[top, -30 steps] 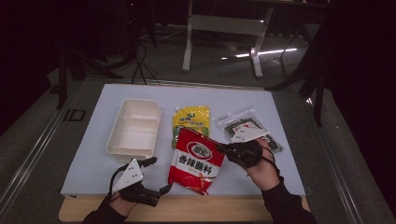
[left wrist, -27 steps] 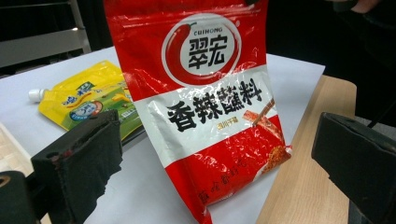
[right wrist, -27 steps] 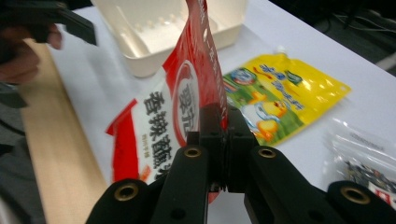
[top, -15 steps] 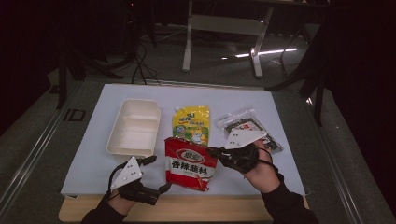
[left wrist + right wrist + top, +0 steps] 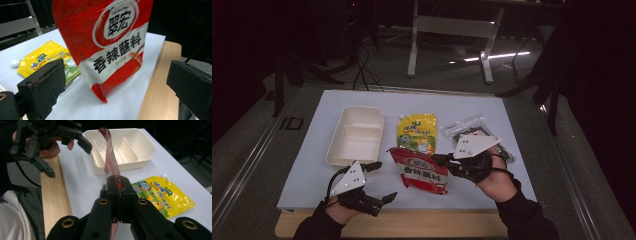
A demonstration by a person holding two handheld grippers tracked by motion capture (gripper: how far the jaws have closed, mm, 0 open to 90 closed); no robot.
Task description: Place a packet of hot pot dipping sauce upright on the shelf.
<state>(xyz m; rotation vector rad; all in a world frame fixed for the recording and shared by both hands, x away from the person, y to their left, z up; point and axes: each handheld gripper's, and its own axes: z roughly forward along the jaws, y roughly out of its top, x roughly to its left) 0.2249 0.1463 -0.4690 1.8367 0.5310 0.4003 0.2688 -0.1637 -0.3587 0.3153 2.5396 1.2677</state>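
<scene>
- The red pouch (image 5: 422,170), flat on the white mat (image 5: 517,120) a second earlier, was lifted and hung near upright in front of the yellow pouch (image 5: 417,131)
- The right gripper (image 5: 438,160) had pinched its edge tight, so the pick-up looked secured
- The left gripper (image 5: 379,181) stood wide and empty, slightly raised, beside the tray (image 5: 357,135)

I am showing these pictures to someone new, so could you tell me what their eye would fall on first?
First the red seasoning pouch, lifted at the table's near middle, its edge pinched in the shut right gripper. Next the left gripper, jaws wide open, near the table's front edge, left of the pouch. Behind lie a cream divided tray and a yellow spouted pouch.
</scene>
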